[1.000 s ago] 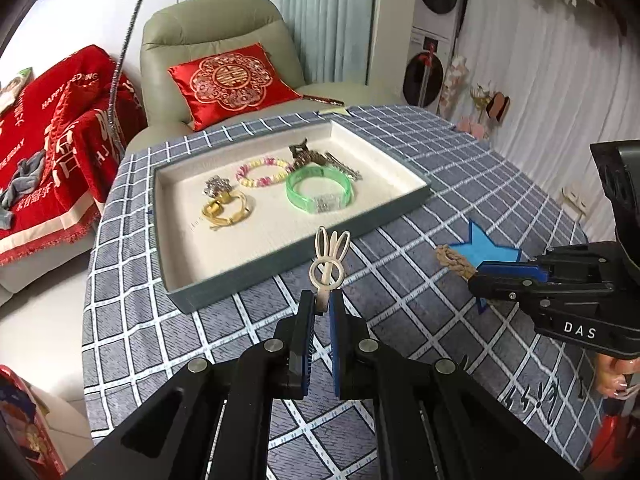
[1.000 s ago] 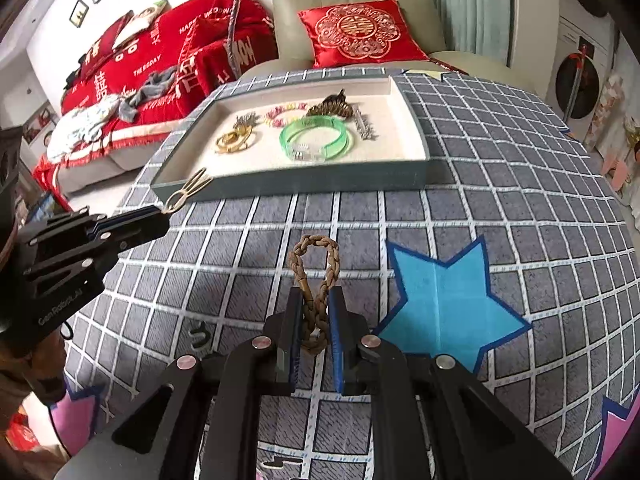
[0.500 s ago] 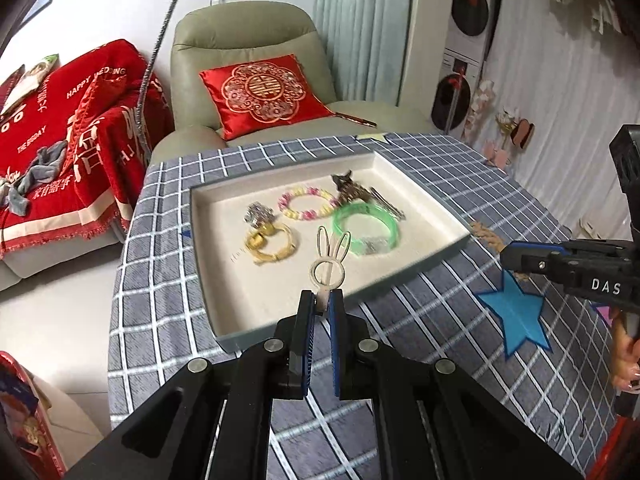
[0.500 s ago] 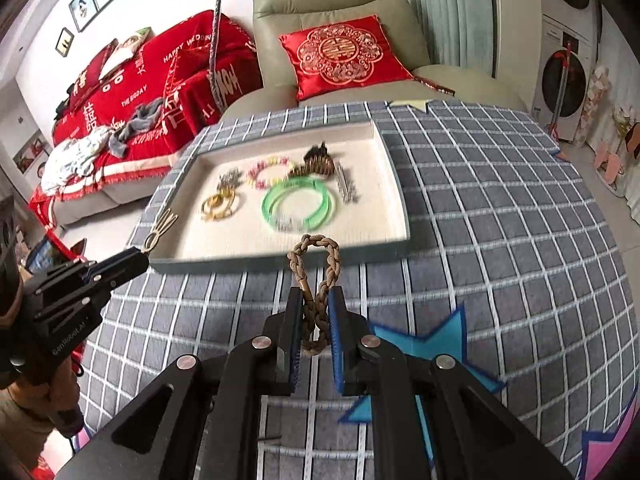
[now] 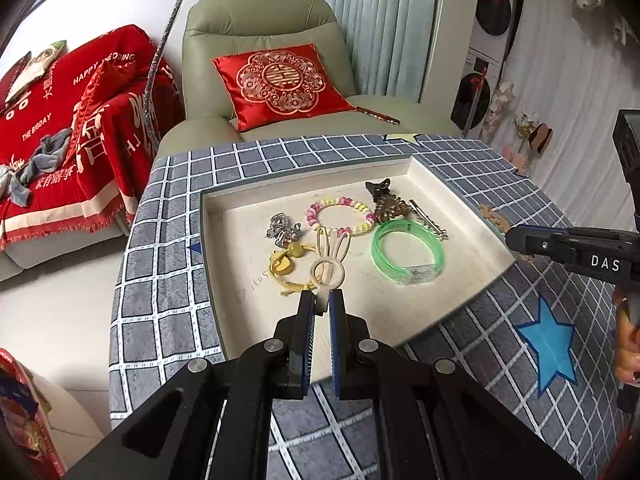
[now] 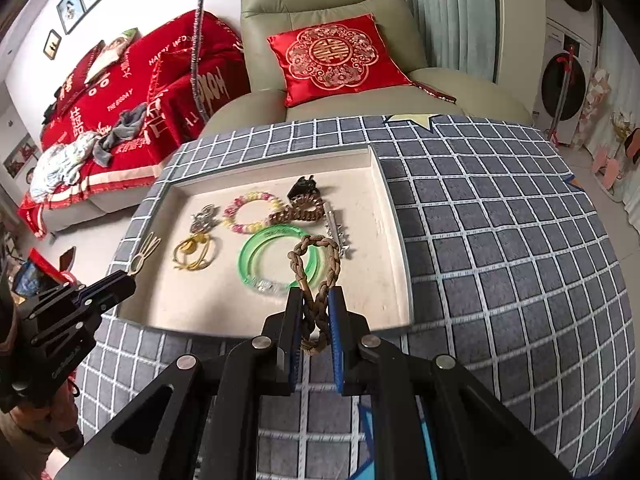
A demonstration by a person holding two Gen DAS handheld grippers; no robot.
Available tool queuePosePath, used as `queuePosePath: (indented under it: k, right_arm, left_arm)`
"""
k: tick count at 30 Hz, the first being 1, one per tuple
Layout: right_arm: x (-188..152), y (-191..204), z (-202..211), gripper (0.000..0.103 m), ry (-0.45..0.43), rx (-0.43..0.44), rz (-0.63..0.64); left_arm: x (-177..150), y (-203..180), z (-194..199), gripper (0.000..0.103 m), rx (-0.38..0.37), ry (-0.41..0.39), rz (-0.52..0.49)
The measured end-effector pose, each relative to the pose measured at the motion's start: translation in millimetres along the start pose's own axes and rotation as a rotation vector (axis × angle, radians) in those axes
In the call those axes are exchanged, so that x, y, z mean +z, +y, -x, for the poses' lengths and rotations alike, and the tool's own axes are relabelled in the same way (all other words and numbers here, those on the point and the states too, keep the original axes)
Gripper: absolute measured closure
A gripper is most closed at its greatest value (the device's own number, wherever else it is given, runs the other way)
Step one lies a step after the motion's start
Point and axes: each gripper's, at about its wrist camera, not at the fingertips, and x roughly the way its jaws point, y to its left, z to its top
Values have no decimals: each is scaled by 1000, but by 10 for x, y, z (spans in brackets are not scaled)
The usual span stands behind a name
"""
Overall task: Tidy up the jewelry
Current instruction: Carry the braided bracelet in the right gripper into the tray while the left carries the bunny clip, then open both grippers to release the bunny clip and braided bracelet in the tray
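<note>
My left gripper [image 5: 322,300] is shut on a cream rabbit-ear hair clip [image 5: 330,258], held above the near part of the cream-lined jewelry tray [image 5: 224,280]. My right gripper [image 6: 314,300] is shut on a brown braided bracelet [image 6: 318,268], raised over the tray's [image 6: 394,240] front edge. Inside the tray lie a green bangle [image 5: 408,254], a pink and yellow bead bracelet [image 5: 340,216], a brown claw clip [image 5: 386,200], a silver charm [image 5: 282,230], a gold cord piece [image 5: 286,264] and a silver hair pin [image 6: 338,232]. The left gripper [image 6: 128,280] also shows at the left of the right wrist view.
The tray sits on a round table with a grey checked cloth [image 6: 500,240] bearing blue stars [image 5: 550,346]. Behind it stand a green armchair [image 5: 264,28] with a red cushion [image 6: 336,58] and a red-covered sofa [image 5: 60,120]. A person's hand [image 5: 626,344] shows at the right edge.
Both grippers have moved forward from over the cloth to above the tray, each still holding its piece. The tray looks closer and larger in both views.
</note>
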Motion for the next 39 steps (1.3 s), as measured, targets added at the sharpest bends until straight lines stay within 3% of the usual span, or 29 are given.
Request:
queuePosePath:
  k: [26,36,38,39]
  right_arm:
    - [180,-120,-801,89,96,-45,-14]
    - [151,-143,-882,88,113,-38,-25]
    - [149,-143,-879,86,113,-34,-29]
    - [149,-141,-874,79,113,-30,-33]
  left_arm:
    - [26,134,-672,81,44,119,30]
    - [7,19,-681,81,113,108,-46]
    - [11,18,-679,81,113,109,-45]
    - [12,20,-676,81,111,110,-43]
